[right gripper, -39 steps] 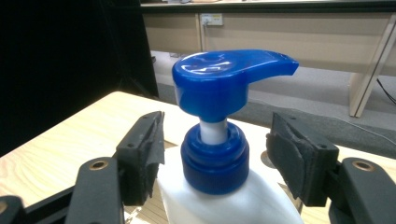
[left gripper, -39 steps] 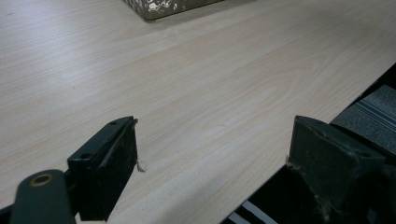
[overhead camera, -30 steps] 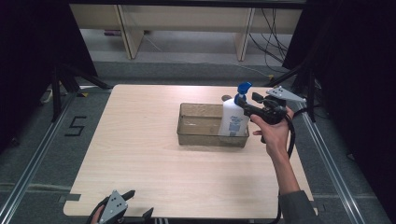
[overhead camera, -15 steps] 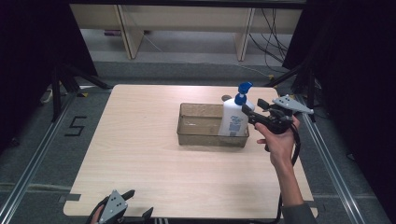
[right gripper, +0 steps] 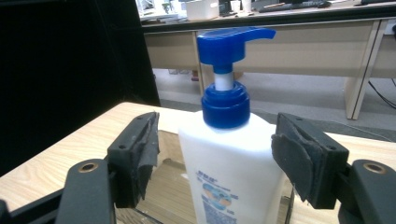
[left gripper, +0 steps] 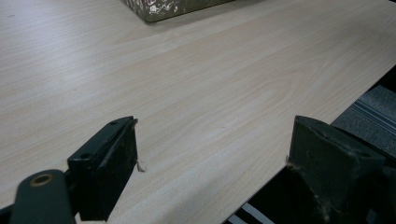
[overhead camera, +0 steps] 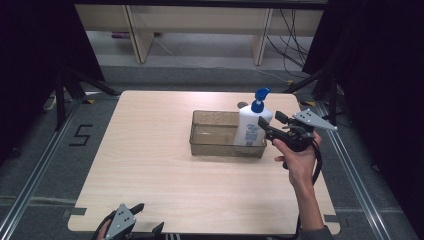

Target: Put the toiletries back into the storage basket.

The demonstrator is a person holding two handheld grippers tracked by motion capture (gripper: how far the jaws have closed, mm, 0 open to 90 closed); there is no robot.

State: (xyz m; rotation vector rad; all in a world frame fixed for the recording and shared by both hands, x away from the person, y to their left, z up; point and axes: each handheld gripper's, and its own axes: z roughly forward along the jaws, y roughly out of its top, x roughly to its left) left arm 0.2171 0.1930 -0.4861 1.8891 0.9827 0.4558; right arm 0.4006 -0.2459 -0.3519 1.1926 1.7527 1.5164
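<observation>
floor [overhead camera: 60, 150]: taped numeral "5" [overhead camera: 82, 135] | bottle [right gripper: 233, 172] label: blue print, too small to read

Desk [overhead camera: 150, 170]: light wood-grain top, rounded corners, black tape tabs at the near edge. One clear rectangular tray [overhead camera: 212, 134] sits directly on it, right of centre toward the far side. A small dark object [overhead camera: 242, 105] lies just behind the tray; can't tell what it is. Grey floor [overhead camera: 40, 165] around it, marked "5" on the left.
</observation>
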